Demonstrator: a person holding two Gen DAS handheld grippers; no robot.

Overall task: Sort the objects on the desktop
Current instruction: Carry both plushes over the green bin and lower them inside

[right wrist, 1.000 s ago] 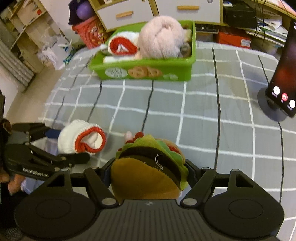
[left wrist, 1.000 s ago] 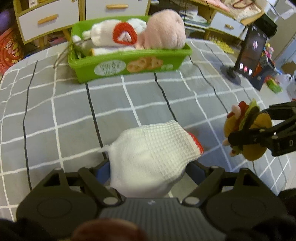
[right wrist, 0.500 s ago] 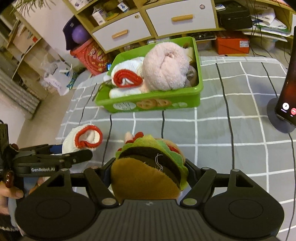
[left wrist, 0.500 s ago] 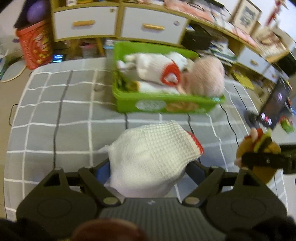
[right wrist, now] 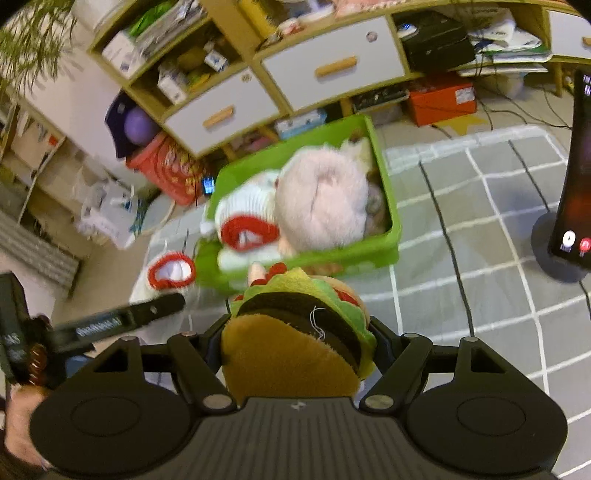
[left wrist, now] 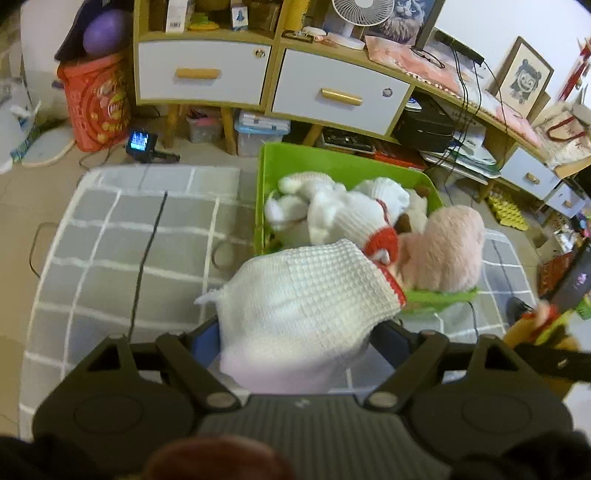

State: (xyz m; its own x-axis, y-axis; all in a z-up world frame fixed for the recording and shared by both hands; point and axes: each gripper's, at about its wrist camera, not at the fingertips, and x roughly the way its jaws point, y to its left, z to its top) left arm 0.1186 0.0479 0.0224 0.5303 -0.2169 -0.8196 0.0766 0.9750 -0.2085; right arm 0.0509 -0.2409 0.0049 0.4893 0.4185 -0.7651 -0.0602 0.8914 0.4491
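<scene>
Left tongs (left wrist: pixel 295 332) clenched on a white knit sock with red cuff (left wrist: pixel 303 314), held above the near-left corner of the green bin (left wrist: pixel 332 162). The bin sits toward the table's (left wrist: pixel 110 240) far edge and holds a pink plush (right wrist: pixel 325 199) and more white knitwear (left wrist: pixel 340 218) (partly blurred). Right tongs (right wrist: pixel 295 343) grasp a plush hamburger (right wrist: pixel 295 339), raised over the table just before the bin's near wall.

1. I am in a lived-in home room, with a wooden cabinet (left wrist: pixel 273 81) of white drawers ahead of me.
2. On top of the cabinet stand a fan (left wrist: pixel 360 14) and framed drawings (left wrist: pixel 524 79).
3. Below the cabinet, storage boxes (left wrist: pixel 262 131) crowd the tiled floor (left wrist: pixel 22 192).
</scene>
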